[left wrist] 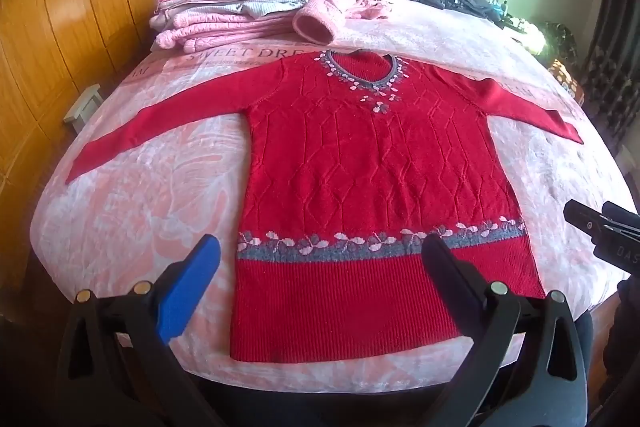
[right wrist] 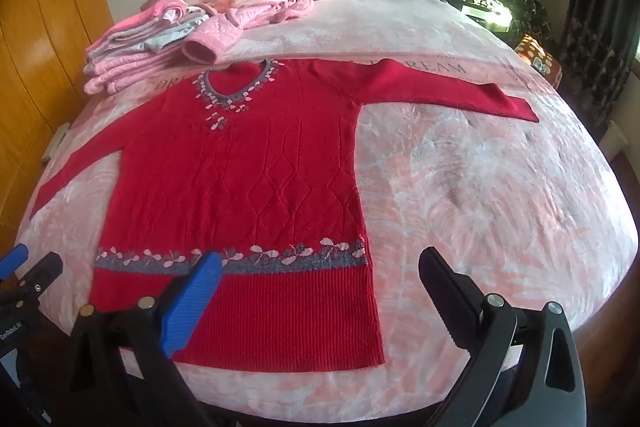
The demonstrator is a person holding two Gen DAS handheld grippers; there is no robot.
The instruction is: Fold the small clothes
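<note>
Red knitted sweater (left wrist: 372, 163) spread flat, front up, sleeves out, on the pink bedspread (left wrist: 132, 211) — soft, limp knit, best pinched at cuff or ribbed hem. Left tongs (left wrist: 320, 267) and right tongs (right wrist: 320, 287) hover spread, empty, over the hem. Folded pink clothes (left wrist: 224, 15) crowd the far-left corner — bare bedspread lies right.

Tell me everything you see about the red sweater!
The red sweater is knitted, with raised diamond shapes on its chest. A grey neckline carries pink petals, and a grey band of pink flowers runs above the ribbed hem. It lies flat, front up and unfolded, on the pink bedspread, both long sleeves spread out sideways. Neither gripper touches it. A pink folded pile sits beyond its collar.
</note>
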